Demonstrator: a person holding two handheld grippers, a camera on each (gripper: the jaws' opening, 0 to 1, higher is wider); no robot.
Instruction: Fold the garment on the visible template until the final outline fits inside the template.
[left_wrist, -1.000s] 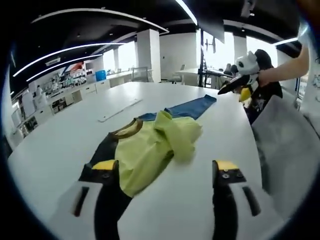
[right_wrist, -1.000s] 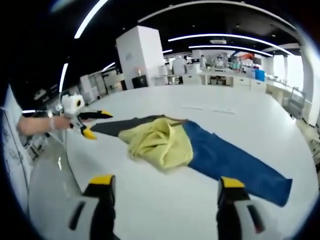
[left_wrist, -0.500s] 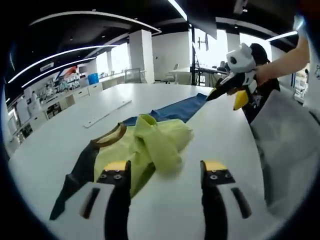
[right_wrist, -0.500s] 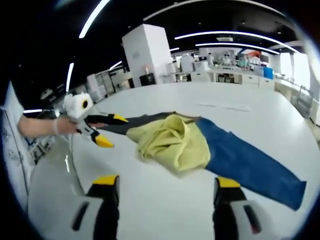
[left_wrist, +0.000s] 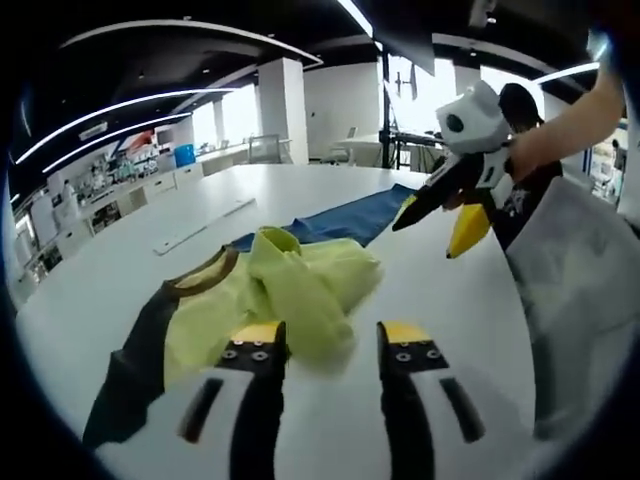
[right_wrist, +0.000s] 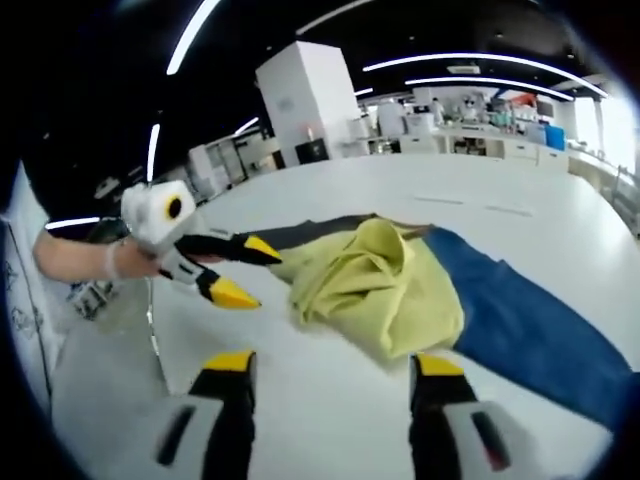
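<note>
Garment (left_wrist: 300, 285) lay bunched on white worktop (left_wrist: 440, 300), yellow-green part heaped mid-length. Left hand-held gripper (left_wrist: 322, 345) and right hand-held gripper (right_wrist: 335, 370) both hovered near it, jaws parted, holding nothing

Yellow-green, blue, black garment (left_wrist: 290, 290)

My left gripper (left_wrist: 325, 338) has its jaws parted, a narrow gap between the yellow tips, nothing held. My right gripper (right_wrist: 333, 364) has its jaws set wider, also holding nothing. Each reaches into the other's view, held by a bare forearm (left_wrist: 560, 130), jaws slightly apart.
</note>
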